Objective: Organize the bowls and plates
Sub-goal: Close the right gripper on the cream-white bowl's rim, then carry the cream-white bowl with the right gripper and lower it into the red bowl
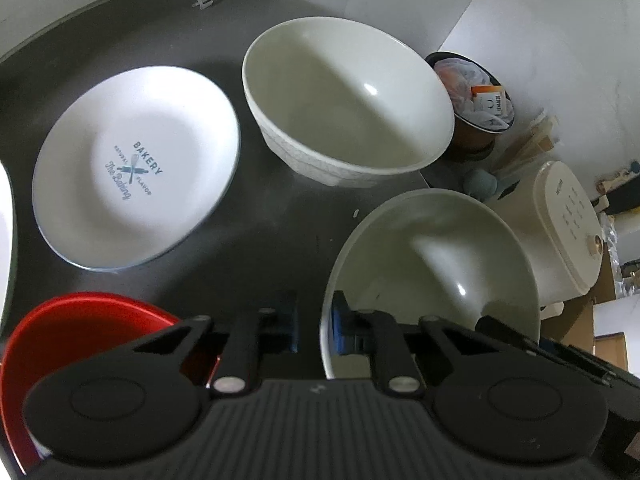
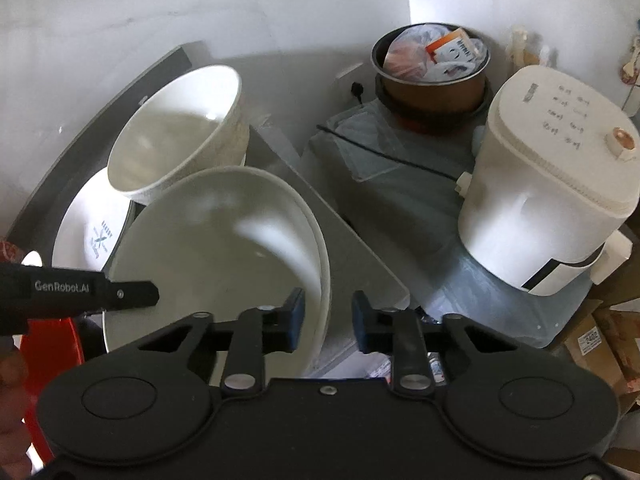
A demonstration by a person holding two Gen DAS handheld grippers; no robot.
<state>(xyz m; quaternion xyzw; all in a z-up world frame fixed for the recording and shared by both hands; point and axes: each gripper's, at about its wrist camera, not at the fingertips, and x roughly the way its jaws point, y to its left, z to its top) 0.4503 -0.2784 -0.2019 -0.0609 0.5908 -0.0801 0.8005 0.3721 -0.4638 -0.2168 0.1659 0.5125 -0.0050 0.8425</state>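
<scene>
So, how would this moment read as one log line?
left gripper: open, straddling shallow bowl rim | right gripper: open, straddling same rim

The left gripper point(image 1: 314, 324) is sitting at the bottom of the frame with its blue-padded jaws standing on either side of the near rim of a grey-white bowl point(image 1: 436, 264) at the lower right, though it is hard to tell if the pads are pressing it. A deep white bowl point(image 1: 344, 100) is standing at the upper centre on the dark table point(image 1: 272, 232), and a white plate point(image 1: 136, 168) with the printed word "BAKERY" is lying at the left. A red bowl point(image 1: 80, 328) is showing at the lower left, partly behind the gripper, and a cream appliance point(image 1: 560, 228) is standing at the right edge.
</scene>
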